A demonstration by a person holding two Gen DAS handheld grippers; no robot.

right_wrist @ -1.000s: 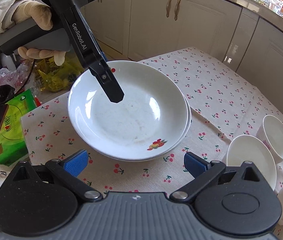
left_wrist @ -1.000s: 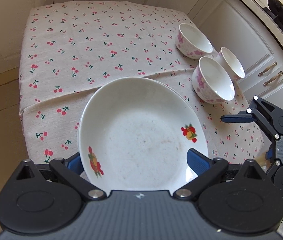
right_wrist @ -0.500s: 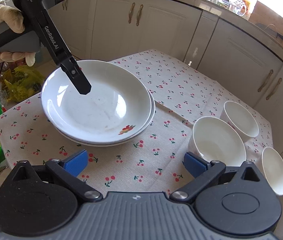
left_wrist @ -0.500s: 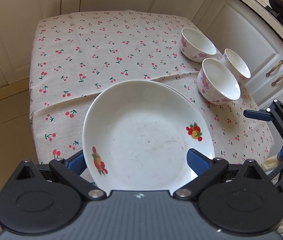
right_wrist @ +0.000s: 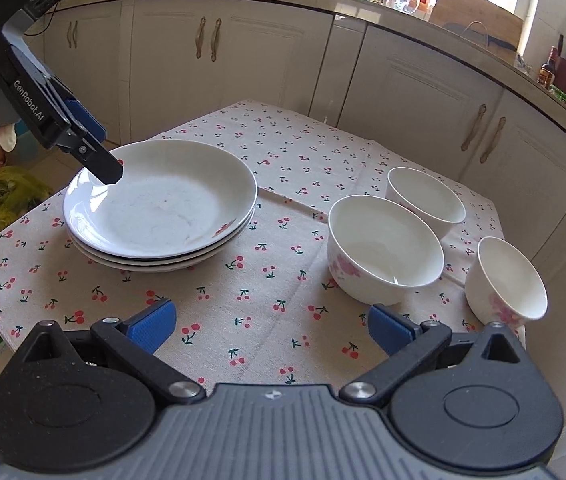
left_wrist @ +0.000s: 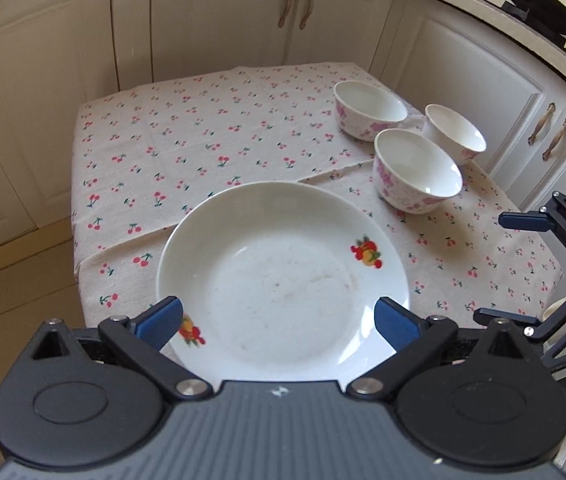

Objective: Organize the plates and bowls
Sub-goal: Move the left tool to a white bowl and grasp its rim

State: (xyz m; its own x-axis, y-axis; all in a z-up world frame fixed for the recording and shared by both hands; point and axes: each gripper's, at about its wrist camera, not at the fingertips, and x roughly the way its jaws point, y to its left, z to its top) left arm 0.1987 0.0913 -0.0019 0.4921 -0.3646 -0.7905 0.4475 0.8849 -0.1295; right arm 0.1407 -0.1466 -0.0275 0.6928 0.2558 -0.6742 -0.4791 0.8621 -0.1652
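The plates now sit stacked at the near-left corner of the cherry-print tablecloth, the left gripper lifted back off the rim with jaws wide, and the right gripper, equally wide and empty, has swung toward the three loose bowls, likely next.

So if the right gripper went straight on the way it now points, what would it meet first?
Probably the cherry-print tablecloth between the plate stack and the nearest bowl; the open right gripper aims at that gap. Depth is unclear.

White plates with fruit motifs; cherry-print tablecloth; 3 pink-flowered, seemingly, bowls.
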